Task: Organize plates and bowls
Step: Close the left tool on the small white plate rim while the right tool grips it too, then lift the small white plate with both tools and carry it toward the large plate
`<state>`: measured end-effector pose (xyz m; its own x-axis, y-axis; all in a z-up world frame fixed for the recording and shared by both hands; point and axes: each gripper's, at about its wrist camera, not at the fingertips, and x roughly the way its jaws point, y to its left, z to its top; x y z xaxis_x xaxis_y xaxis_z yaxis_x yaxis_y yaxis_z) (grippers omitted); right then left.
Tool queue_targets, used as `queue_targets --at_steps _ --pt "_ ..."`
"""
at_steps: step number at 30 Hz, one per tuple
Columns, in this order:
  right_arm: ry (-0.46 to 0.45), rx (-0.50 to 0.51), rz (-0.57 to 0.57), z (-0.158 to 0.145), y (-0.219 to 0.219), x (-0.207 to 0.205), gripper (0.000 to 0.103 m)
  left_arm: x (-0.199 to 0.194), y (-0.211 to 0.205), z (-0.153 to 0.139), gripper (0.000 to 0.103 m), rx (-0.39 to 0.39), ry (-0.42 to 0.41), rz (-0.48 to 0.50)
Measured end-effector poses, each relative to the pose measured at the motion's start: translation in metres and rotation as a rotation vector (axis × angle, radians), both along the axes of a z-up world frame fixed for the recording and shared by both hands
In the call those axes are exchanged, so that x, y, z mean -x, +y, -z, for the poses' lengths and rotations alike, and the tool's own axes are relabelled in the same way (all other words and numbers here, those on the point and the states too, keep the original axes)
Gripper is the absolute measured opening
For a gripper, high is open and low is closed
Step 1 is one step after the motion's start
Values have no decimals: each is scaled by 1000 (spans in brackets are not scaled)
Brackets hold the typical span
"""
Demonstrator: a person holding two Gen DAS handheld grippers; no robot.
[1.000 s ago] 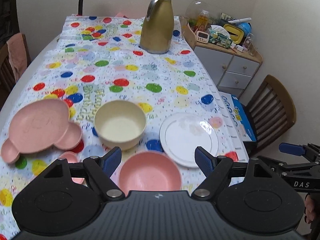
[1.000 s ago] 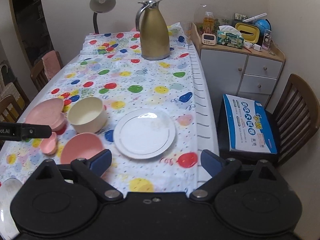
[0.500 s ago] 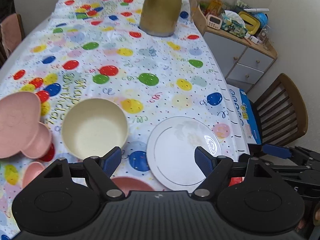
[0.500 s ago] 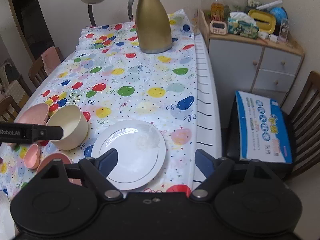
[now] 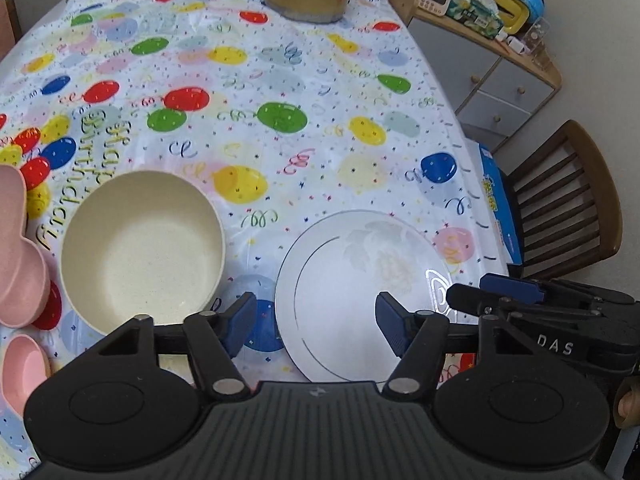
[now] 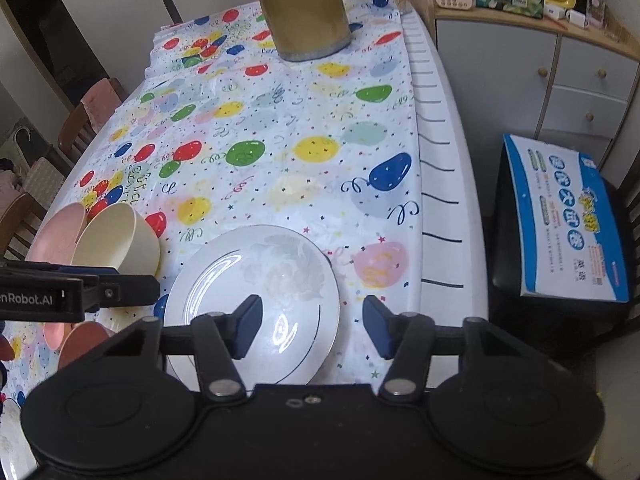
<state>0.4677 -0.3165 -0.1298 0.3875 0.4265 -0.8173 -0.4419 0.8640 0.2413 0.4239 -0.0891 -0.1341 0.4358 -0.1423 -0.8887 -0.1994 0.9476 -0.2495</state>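
Left wrist view: tabletop [image 5: 320,148] under a balloon-print cloth fills the frame. White plate [image 5: 360,292] lies flat at 5 o'clock of centre, near the table's right edge. Cream bowl [image 5: 142,250] sits upright at 8 o'clock, apart from the plate; pink dishes at 9 o'clock. Gold jug base at 12.

Left gripper [image 5: 316,322] hangs over the plate's left rim, fingers about half spread and just been closing, nothing between them. Right gripper [image 6: 312,326] hovers over the same plate's right rim; fingers likewise half spread, just been closing, empty.

Judgement: plate looks glazed china. Stiff, slick, breakable, lying flush on the cloth. Best purchase is the raised rim, pinched from opposite sides. Bowl looks lighter, matte; grip its wall.
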Motion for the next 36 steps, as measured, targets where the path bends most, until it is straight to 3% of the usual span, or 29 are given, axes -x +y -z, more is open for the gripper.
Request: queue_targets --at_steps 4,6,15,21,32,36 --pt "52 -24 -3 11 0 -9 39 -4 2 13 51 7 35 -6" --pt "83 -37 -3 16 0 -12 36 -6 4 18 43 18 48 -8" --pt "115 -68 11 23 -5 -24 21 -6 13 34 31 48 82 -49" --pt "137 -63 24 27 -14 -29 18 -7 15 40 29 76 83 -64" --pt "218 -125 44 40 -24 -33 5 -3 26 48 15 135 79 -94" --pt "224 -137 45 41 -24 -33 4 -2 26 48 14 138 76 -92"
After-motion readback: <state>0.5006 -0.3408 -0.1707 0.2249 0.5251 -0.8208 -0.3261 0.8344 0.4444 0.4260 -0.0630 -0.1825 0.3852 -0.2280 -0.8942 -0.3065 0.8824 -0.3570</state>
